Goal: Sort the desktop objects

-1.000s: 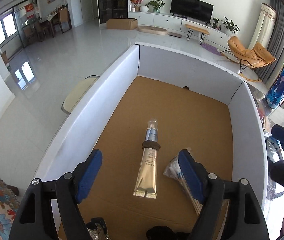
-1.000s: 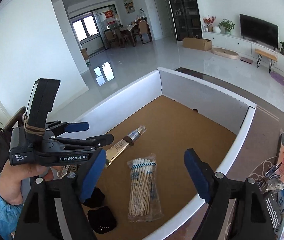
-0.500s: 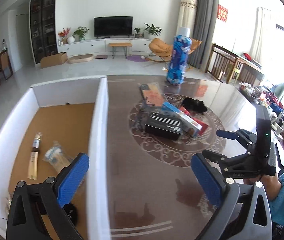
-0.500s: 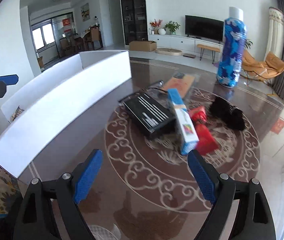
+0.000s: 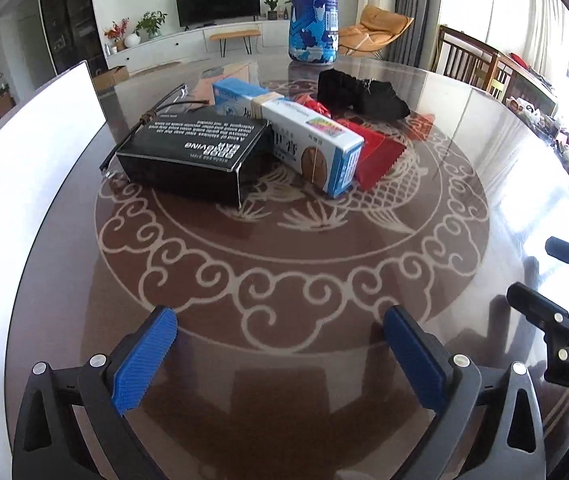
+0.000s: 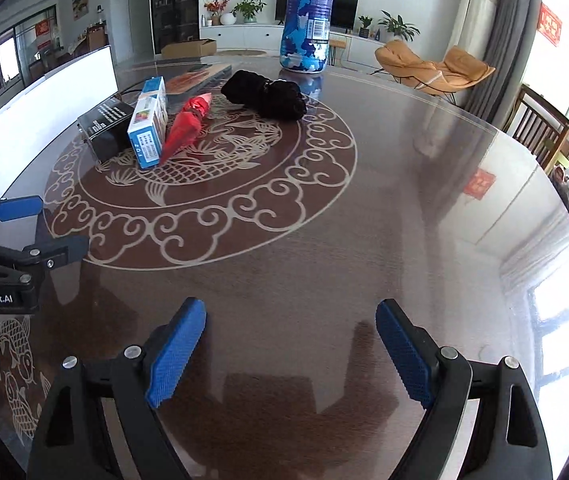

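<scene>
You have swung both grippers away from the white box (image 5: 24,168), now at the left edge of the frame, to the dark patterned table (image 5: 284,248). Your left gripper (image 5: 280,356) stands wide apart and empty; your right gripper (image 6: 290,350) is also spread, empty, its jaws opening. In the upper middle stands a blue bottle (image 6: 306,20), before it a black box (image 5: 192,152), a blue-white carton (image 5: 300,136) touching it, a black bundle (image 5: 360,92) and a red packet (image 6: 186,124).
</scene>
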A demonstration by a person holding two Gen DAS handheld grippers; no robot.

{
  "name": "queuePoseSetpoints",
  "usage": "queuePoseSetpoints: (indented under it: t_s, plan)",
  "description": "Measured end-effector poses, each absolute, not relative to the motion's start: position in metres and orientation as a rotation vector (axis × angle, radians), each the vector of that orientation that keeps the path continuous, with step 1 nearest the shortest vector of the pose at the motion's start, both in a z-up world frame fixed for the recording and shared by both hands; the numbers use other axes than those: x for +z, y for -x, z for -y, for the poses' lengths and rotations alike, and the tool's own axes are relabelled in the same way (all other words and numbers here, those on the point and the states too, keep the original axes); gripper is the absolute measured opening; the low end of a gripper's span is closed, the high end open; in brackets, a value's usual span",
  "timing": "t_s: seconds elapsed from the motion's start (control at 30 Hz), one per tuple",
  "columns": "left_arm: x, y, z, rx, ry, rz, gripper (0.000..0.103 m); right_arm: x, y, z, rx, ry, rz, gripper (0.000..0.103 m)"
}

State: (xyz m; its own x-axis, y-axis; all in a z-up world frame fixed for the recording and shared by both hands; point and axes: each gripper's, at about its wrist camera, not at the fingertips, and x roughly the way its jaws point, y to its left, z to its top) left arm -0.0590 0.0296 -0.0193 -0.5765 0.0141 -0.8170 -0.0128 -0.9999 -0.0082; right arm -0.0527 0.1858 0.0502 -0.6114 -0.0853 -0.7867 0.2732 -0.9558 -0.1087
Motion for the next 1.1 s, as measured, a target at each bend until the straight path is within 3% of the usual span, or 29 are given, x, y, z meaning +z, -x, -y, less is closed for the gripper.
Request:
queuePoseSetpoints:
  t_s: [0.17,1.1]
  plan:
    - [-0.020,0.088,-0.029,2.848,1.461,0.066,0.103,0.046,0.058,-0.206,-2.646,-1.335,-0.198,0.103]
    - [-0.023,0.106,-0.034,2.844,1.459,0.063,0.103,0.048,0.056,-0.203,-2.654,-1.344,-0.206,0.103]
